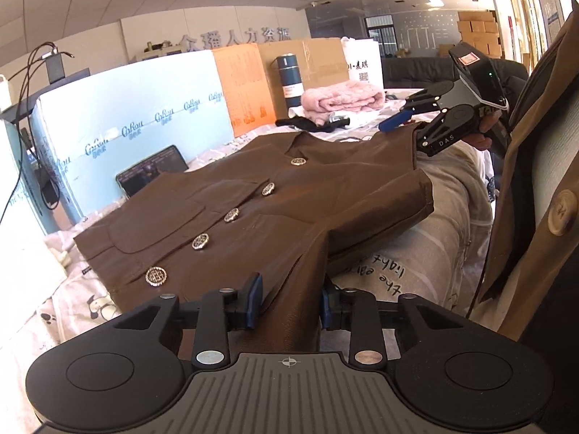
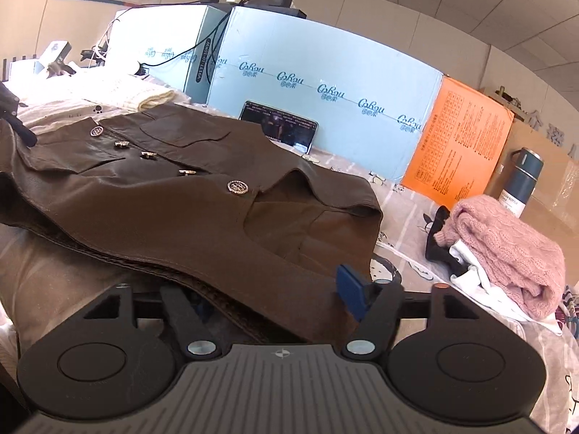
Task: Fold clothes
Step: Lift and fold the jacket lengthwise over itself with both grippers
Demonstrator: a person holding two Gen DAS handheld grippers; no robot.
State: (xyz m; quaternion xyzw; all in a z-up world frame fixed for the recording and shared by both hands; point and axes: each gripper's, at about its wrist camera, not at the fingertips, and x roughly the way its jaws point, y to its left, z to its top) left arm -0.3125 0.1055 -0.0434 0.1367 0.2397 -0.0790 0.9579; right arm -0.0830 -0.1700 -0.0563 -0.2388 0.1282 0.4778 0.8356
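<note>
A brown leather-look jacket [image 1: 253,199] with metal buttons lies front-up on a printed sheet. My left gripper [image 1: 291,302] is at its near hem, and bunched brown fabric fills the gap between the blue pads [image 1: 255,298], which pinch it. Across the jacket, a hand holds my right gripper [image 1: 405,126] at the shoulder edge. In the right wrist view the jacket [image 2: 181,195] runs slantwise through the right gripper [image 2: 277,298]. Its right blue pad [image 2: 349,294] touches the fabric, and the left pad is hidden under the jacket.
A folded pink sweater [image 2: 506,246] lies on black and white garments to the right, beside a dark thermos [image 2: 524,177]. A tablet [image 2: 278,128] leans on light blue foam boards [image 2: 325,72]. A cream folded garment [image 2: 144,94] lies beyond the jacket. A person's tan coat [image 1: 535,181] stands close.
</note>
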